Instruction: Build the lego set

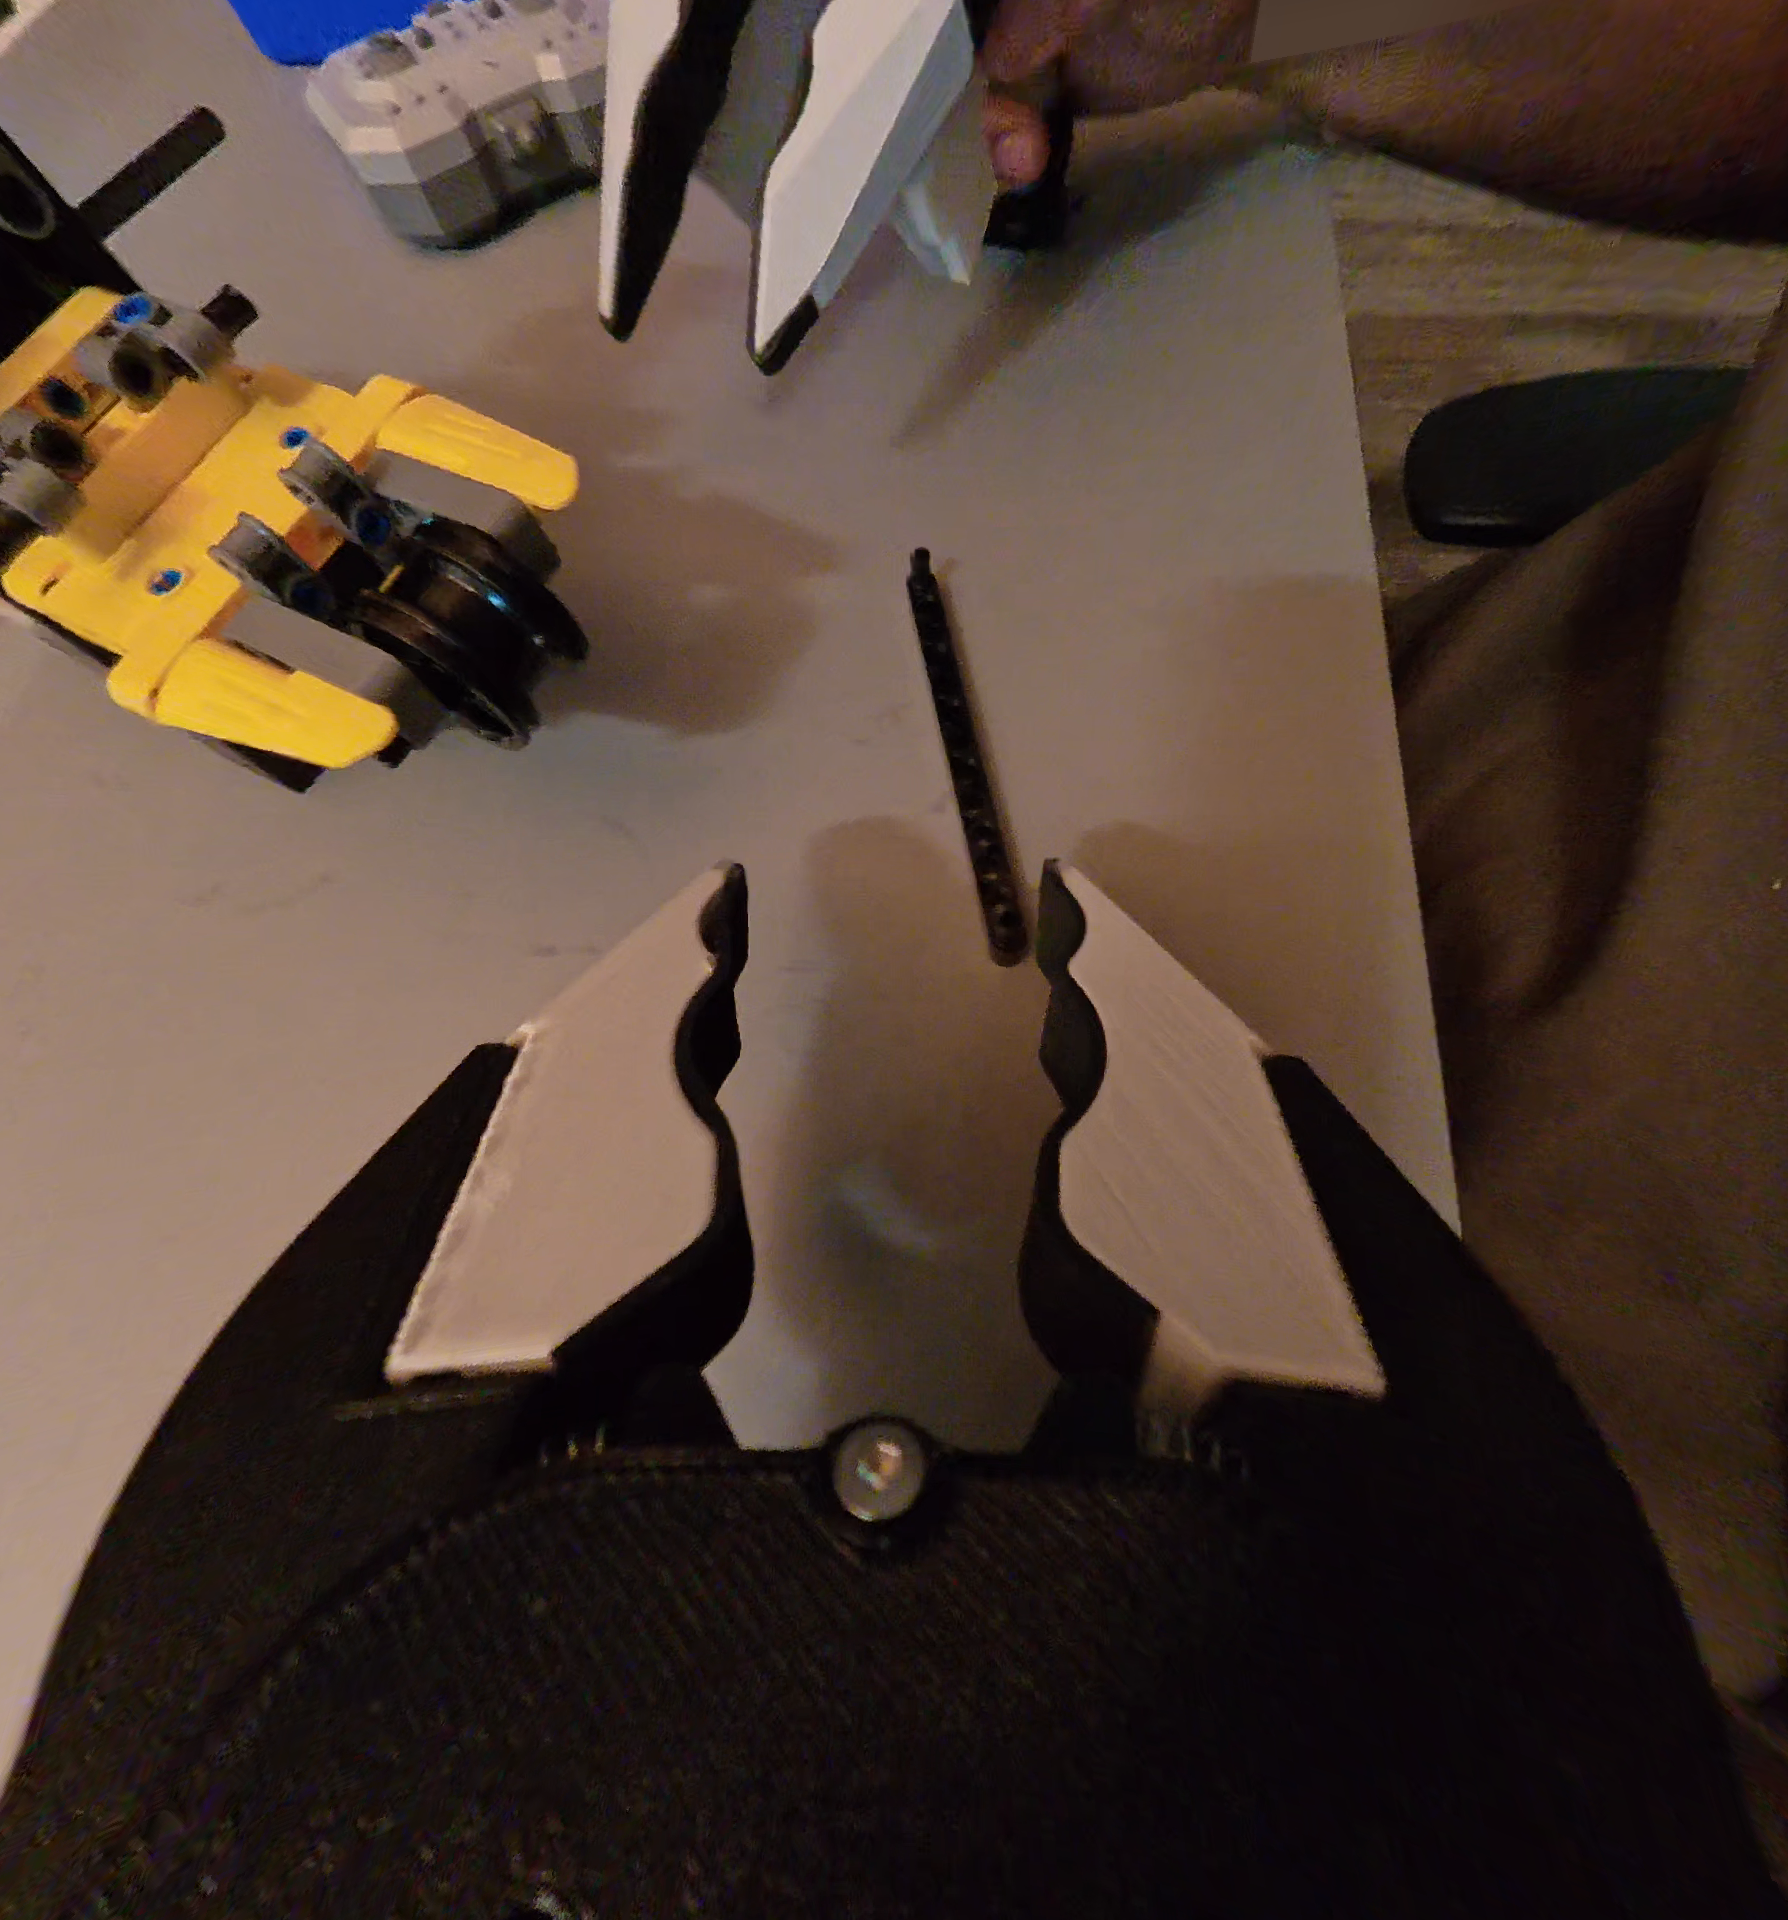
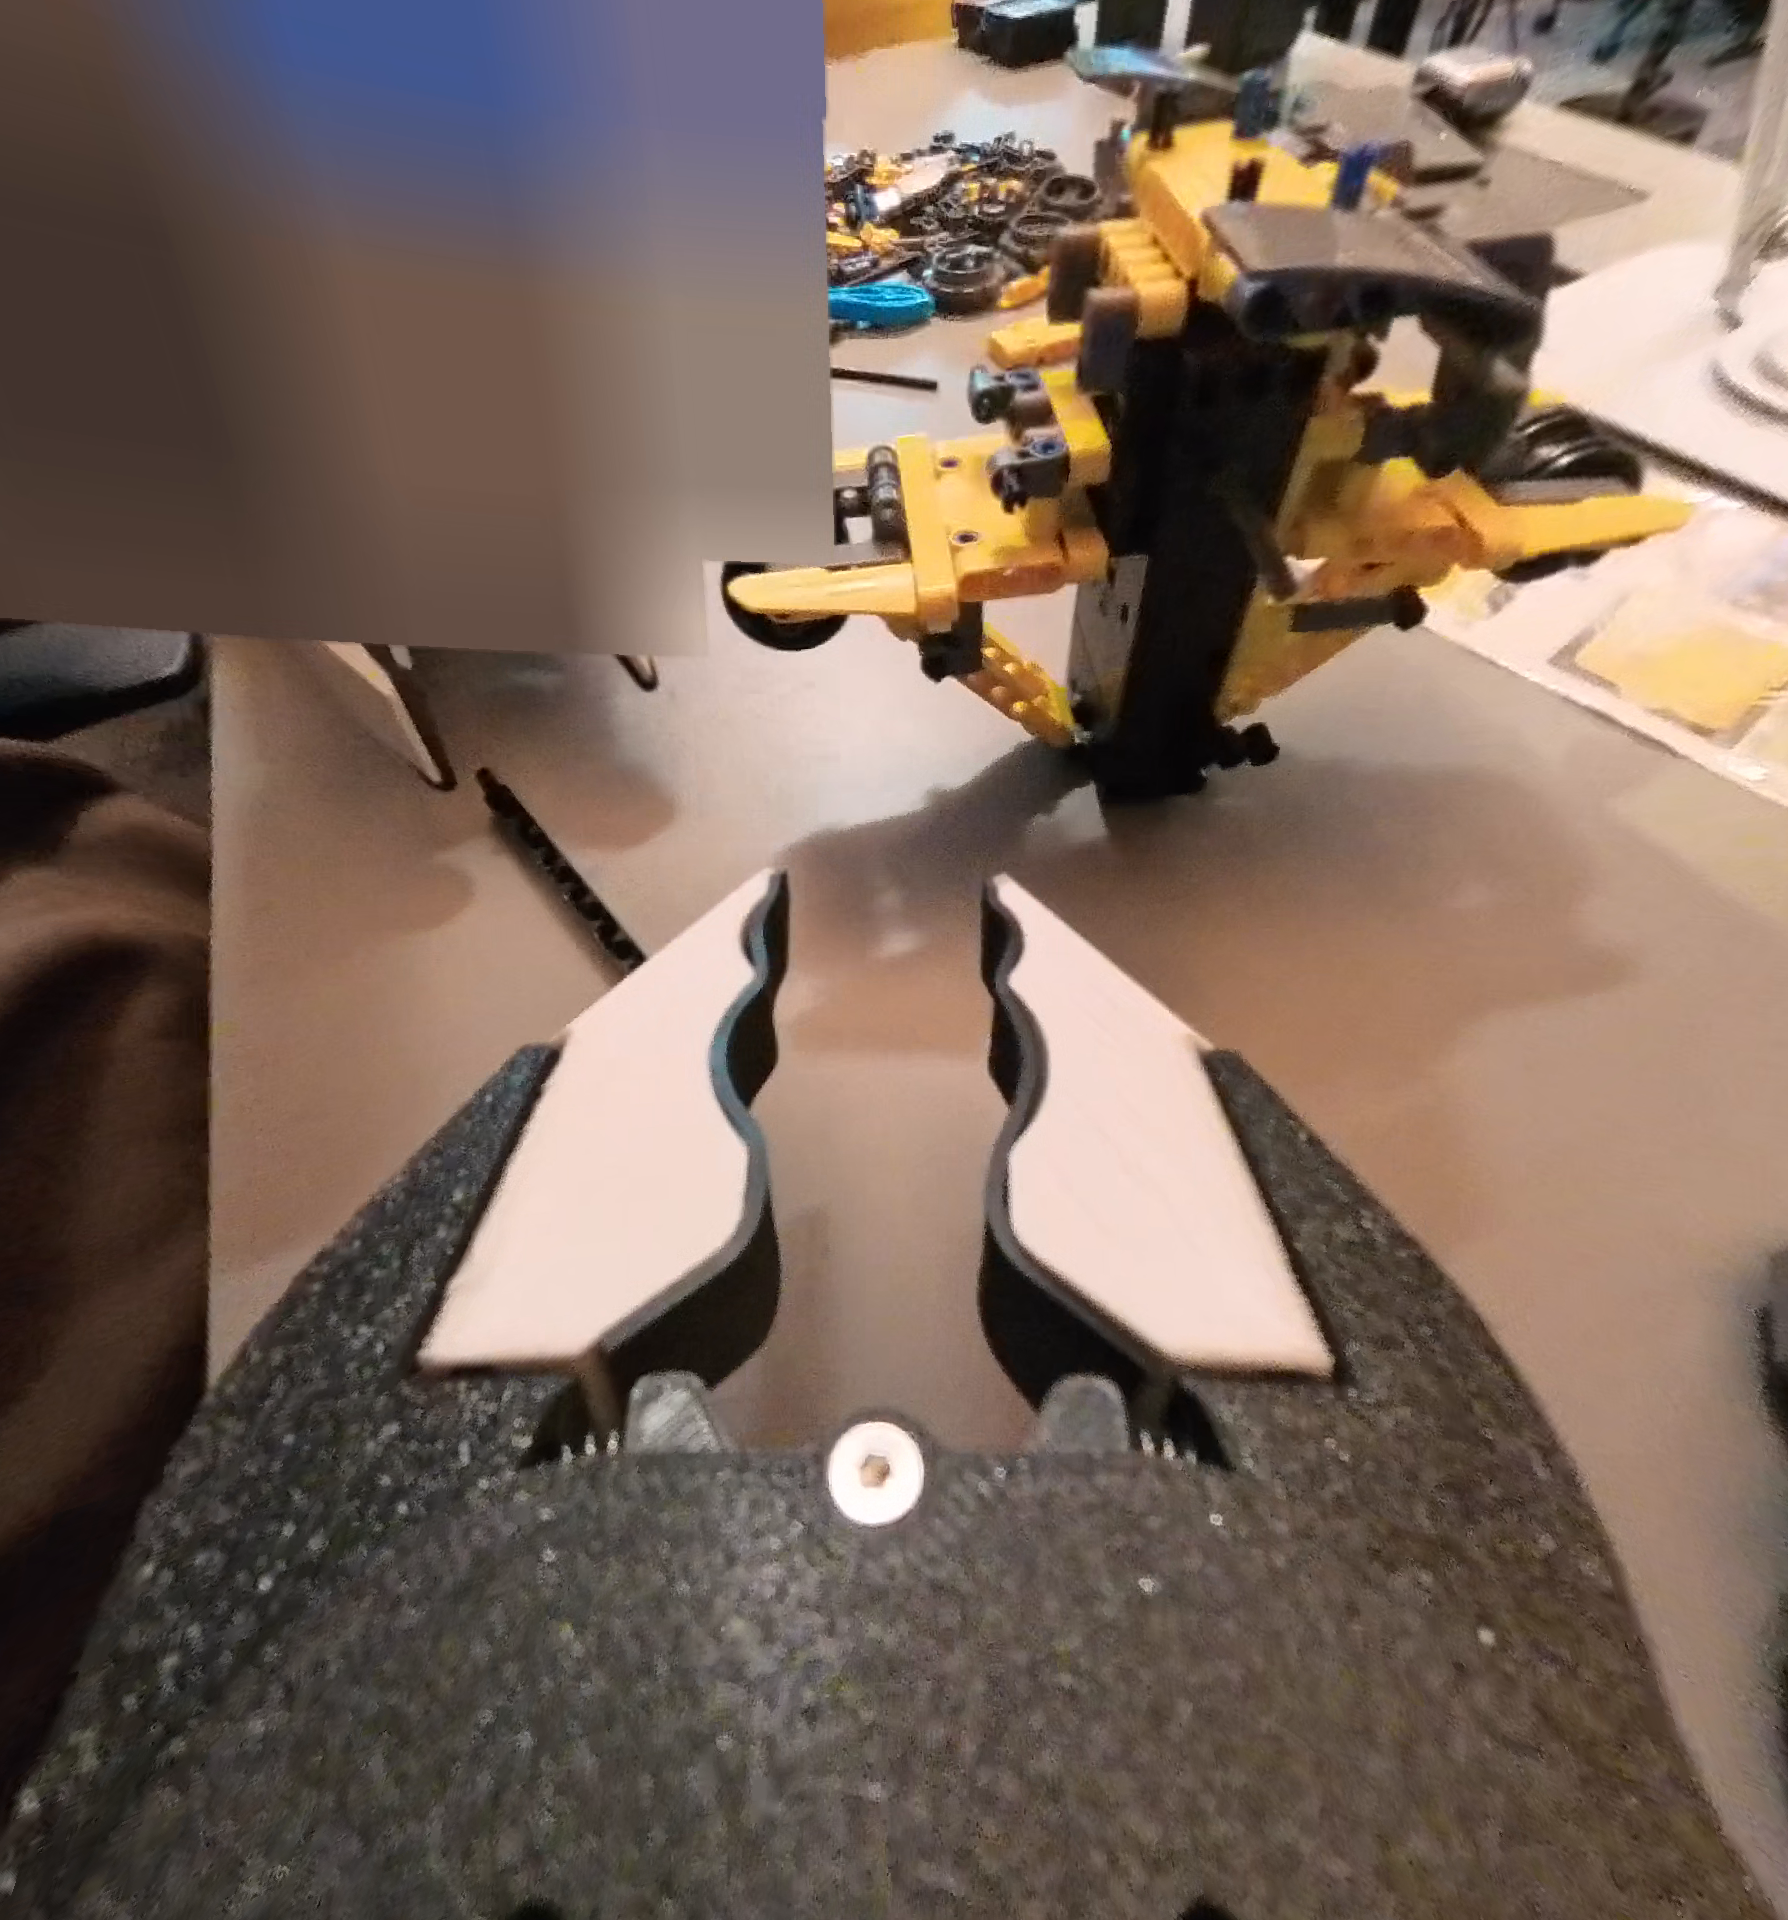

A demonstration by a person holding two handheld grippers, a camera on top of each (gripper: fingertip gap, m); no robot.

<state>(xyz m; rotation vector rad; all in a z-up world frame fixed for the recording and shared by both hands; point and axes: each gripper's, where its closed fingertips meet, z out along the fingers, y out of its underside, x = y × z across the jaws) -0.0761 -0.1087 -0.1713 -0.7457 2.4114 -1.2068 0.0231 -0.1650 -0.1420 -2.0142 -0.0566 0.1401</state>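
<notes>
We are hovering left gripper (image 1: 890,914), jaws wide, empty, over thin black perforated plastic beam (image 1: 961,753) lying flat near grey table's (image 1: 1129,499) right edge. Looking light, stiff, low-lying; pinching mid-length across narrow sides seems best. Right gripper (image 2: 882,925) half-open, empty, facing yellow-and-black brick-built model (image 2: 1181,499).

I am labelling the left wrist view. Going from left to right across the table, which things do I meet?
Yellow brick model → grey block → right gripper → thin black rod → black armrest.
</notes>
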